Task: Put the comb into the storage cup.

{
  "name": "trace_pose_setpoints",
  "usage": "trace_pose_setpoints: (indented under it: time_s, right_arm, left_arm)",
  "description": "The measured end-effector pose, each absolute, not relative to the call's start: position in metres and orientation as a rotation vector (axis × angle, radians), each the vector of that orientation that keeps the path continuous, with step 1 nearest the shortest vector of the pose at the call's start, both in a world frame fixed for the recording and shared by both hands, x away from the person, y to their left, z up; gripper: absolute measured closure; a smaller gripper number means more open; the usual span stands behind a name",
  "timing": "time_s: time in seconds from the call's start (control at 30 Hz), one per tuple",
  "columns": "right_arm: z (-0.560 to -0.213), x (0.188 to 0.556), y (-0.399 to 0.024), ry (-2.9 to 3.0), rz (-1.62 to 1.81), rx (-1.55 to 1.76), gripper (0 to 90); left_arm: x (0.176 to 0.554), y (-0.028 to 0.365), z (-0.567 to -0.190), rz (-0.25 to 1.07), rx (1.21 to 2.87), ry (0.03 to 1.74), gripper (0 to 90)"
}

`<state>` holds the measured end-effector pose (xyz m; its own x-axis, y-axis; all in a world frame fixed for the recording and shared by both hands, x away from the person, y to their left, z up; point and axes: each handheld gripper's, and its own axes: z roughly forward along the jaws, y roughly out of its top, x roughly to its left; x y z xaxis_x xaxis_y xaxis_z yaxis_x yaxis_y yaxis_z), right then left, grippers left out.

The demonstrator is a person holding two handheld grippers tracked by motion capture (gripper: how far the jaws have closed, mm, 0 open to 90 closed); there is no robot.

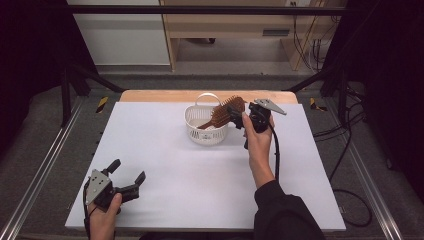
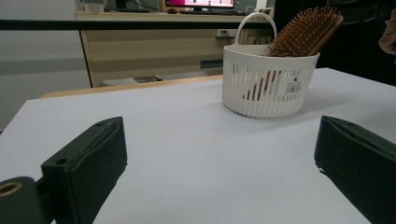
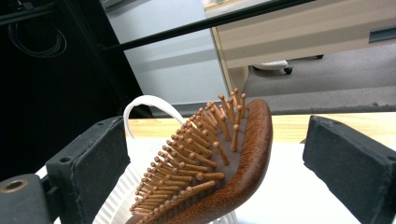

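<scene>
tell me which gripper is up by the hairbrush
The right gripper, jaws open either side of the hairbrush in the basket; the left gripper rests far off.

White table point(image 1: 165, 165) carries a white basket point(image 1: 205, 131).

A lab: framed test table point(image 1: 165, 165), trailing cables point(image 1: 345, 150), monitor-topped desk point(image 2: 154, 17) behind.

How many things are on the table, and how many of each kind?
White basket: 1
Wooden hairbrush, standing in the basket: 1
Grippers, the left gripper and the right gripper, both open: 2
Total: 4
</scene>
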<state>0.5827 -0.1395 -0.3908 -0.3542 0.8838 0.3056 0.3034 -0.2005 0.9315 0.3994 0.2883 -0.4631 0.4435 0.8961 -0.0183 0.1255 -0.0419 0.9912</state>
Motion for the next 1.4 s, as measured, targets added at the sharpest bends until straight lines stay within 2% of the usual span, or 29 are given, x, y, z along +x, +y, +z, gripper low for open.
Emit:
trace_pose_setpoints:
  time_s: [0.27,0.47,1.4]
  right_arm:
    - [-0.386,0.581,-0.145,1.58,1.586,1.373,8.3]
    - [-0.385,0.579,-0.147,1.609,1.583,1.342,5.5]
    - [-0.368,0.56,-0.155,1.545,1.564,1.22,5.2]
  left_arm:
    - [0.399,0.288,-0.463,0.806,1.496,0.945,2.1]
    - [0.399,0.288,-0.463,0.806,1.498,0.945,2.0]
    - [0.4,0.287,-0.463,0.807,1.504,0.946,1.5]
